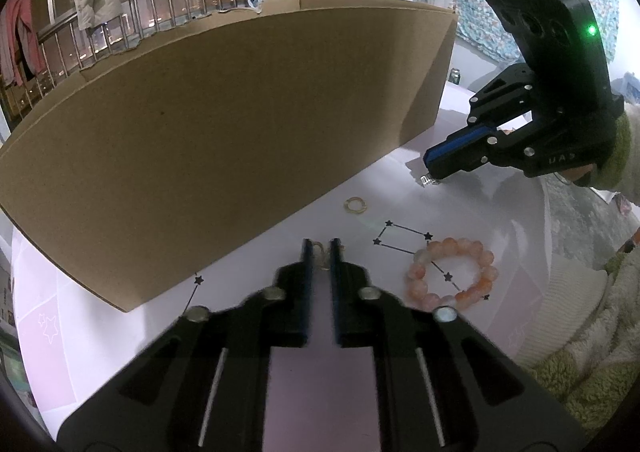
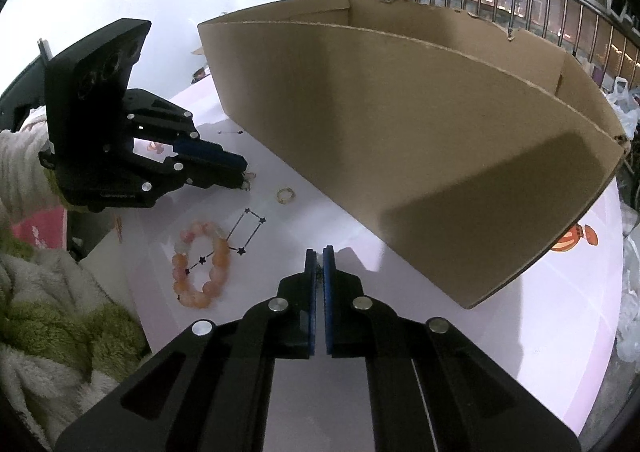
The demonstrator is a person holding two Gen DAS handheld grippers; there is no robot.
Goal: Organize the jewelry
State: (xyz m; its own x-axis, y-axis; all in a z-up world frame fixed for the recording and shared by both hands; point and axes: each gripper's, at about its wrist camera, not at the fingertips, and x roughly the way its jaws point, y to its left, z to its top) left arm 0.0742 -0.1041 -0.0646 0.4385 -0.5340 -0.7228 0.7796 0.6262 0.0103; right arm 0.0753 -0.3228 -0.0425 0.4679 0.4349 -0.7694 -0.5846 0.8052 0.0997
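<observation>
The left hand-held gripper (image 1: 320,248) rests tips down on the desk (image 2: 500,332), closed on a thin gold ring (image 1: 318,252); the right hand-held gripper (image 2: 319,258) pinches a small sparkly piece (image 1: 427,181); a gold ring (image 2: 285,195) and bead bracelet (image 1: 452,276) lie between them, beside the cardboard box (image 1: 224,140).
</observation>
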